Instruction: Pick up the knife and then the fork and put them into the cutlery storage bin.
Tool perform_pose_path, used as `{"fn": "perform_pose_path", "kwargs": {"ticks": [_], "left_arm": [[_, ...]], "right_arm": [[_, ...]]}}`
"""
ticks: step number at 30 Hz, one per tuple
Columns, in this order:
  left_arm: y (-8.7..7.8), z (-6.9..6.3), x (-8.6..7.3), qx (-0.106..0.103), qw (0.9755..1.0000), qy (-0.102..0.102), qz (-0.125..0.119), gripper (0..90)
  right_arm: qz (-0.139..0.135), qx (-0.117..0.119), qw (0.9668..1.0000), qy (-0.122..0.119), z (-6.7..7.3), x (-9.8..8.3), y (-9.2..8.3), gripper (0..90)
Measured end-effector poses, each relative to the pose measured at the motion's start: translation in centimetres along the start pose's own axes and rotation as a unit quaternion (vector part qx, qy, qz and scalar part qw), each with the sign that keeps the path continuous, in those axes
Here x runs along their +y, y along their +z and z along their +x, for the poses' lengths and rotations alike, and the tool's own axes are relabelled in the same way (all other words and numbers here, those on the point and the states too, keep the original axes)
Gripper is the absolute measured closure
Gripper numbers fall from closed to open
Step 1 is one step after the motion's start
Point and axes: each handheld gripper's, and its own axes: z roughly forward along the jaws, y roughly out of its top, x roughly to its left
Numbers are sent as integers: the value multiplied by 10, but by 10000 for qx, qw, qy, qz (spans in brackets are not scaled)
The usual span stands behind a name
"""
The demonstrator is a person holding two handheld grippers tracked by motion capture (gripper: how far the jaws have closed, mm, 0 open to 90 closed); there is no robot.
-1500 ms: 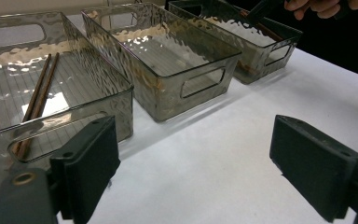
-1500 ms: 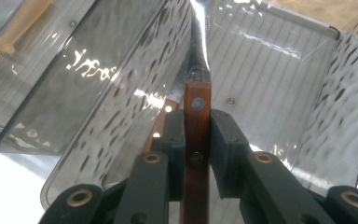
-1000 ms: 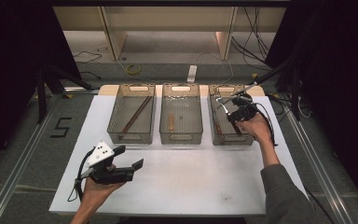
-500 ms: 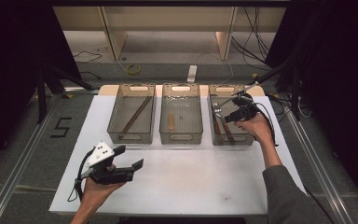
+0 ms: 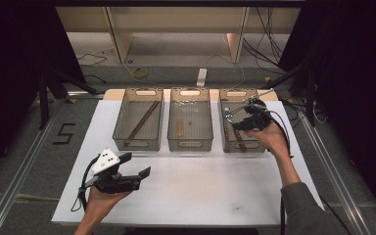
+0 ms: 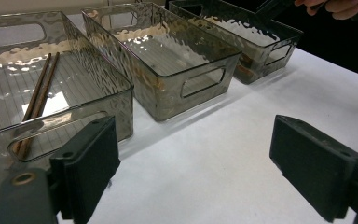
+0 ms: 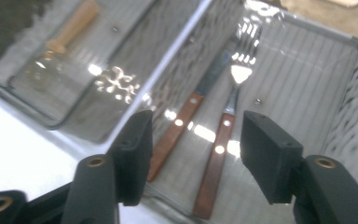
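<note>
Three clear grey bins stand in a row on the white table (image 5: 200, 196). My right gripper (image 5: 236, 122) (image 7: 196, 154) hovers over the right bin (image 5: 245, 149). Its jaws have just been opening, and nothing is between them. Below them, on the bin's floor, lie a wooden-handled fork (image 7: 216, 163) and a wooden-handled knife (image 7: 175, 133), side by side. My left gripper (image 5: 138, 164) (image 6: 193, 168) is held low over the table's front left, open and empty, and faces the bins.
The left bin (image 5: 137, 144) holds a pair of brown chopsticks (image 5: 142, 120) (image 6: 37, 102). A wooden-handled utensil (image 5: 179, 128) (image 7: 70, 28) lies in the middle bin (image 5: 190, 145). Cables and a shelf unit (image 5: 176, 29) lie beyond the table's far edge.
The right gripper has lifted a little over the right bin and its jaws have gone from shut to open. The left hand and gripper have not moved.
</note>
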Motion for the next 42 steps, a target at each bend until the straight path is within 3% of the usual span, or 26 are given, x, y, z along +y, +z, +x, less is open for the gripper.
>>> {"fn": "perform_pose_path", "kwargs": {"ticks": [8, 12, 17, 24, 35, 42], "left_arm": [[0, 0, 0, -1, 10000, -17, -12, 149], [0, 0, 0, -6, 10000, 32, 28, 149], [1, 0, 0, -11, 10000, -14, 21, 149], [1, 1, 0, -19, 10000, -26, 30, 148], [2, 0, 1, -29, 10000, -51, 31, 148], [1, 0, 0, -30, 10000, -16, 48, 149]], "right_arm": [[-568, 203, 9980, -168, 23, -19, -20, 367], [-962, 294, 9948, -171, 32, -32, -28, 364], [-1205, 557, 9908, -268, 44, -49, -30, 348], [-1333, 713, 9876, -417, 57, -66, -32, 327], [-1699, 942, 9804, -326, 68, -89, -33, 293], [-1839, 1083, 9761, -403, 74, -110, -35, 267]]}}
